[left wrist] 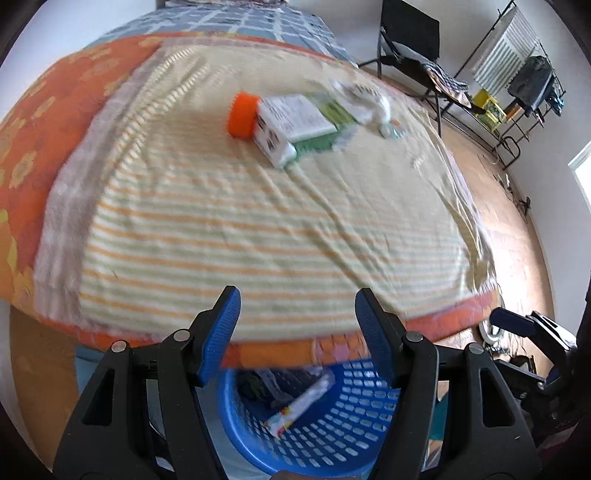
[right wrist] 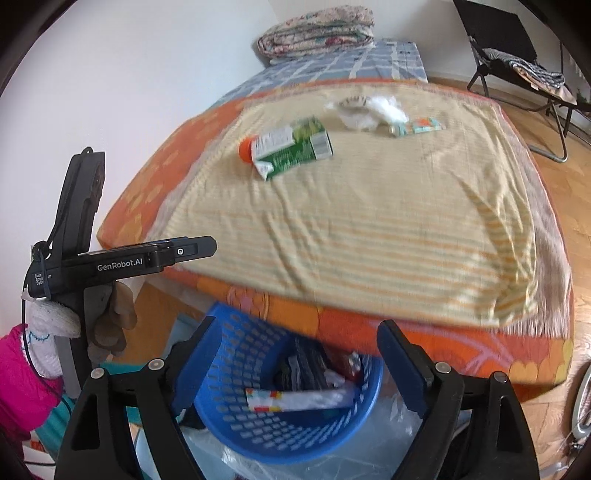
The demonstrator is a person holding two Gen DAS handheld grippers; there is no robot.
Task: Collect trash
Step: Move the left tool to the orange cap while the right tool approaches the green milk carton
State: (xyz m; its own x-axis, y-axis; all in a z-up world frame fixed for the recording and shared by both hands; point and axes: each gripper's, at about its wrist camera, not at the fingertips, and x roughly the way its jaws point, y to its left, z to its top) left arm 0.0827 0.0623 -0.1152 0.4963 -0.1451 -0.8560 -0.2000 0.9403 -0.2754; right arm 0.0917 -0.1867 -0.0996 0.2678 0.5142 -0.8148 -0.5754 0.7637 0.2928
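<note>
Jaws apart, empty; blue basket (right wrist: 236, 328) contents blurred

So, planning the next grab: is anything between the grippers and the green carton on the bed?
Nothing visible: bare striped blanket lies between both open grippers and the green carton.

The basket (right wrist: 291, 402) stands on the floor directly below the right gripper (right wrist: 295, 369), tucked against the near edge of the bed (right wrist: 369, 229). A wrapper (right wrist: 295, 400) lies inside it on other trash. Beyond the gripper, on the bed's striped sheet, a carton (right wrist: 291, 147) lies with a bottle cap (right wrist: 245, 149) touching its left end. Farther back and to the right lie crumpled tissue (right wrist: 369, 109) and a small packet (right wrist: 417, 127). A folded blanket (right wrist: 317, 31) rests at the bed's far end. The left gripper (left wrist: 295, 328) hangs above the same basket (left wrist: 325, 424).
</note>
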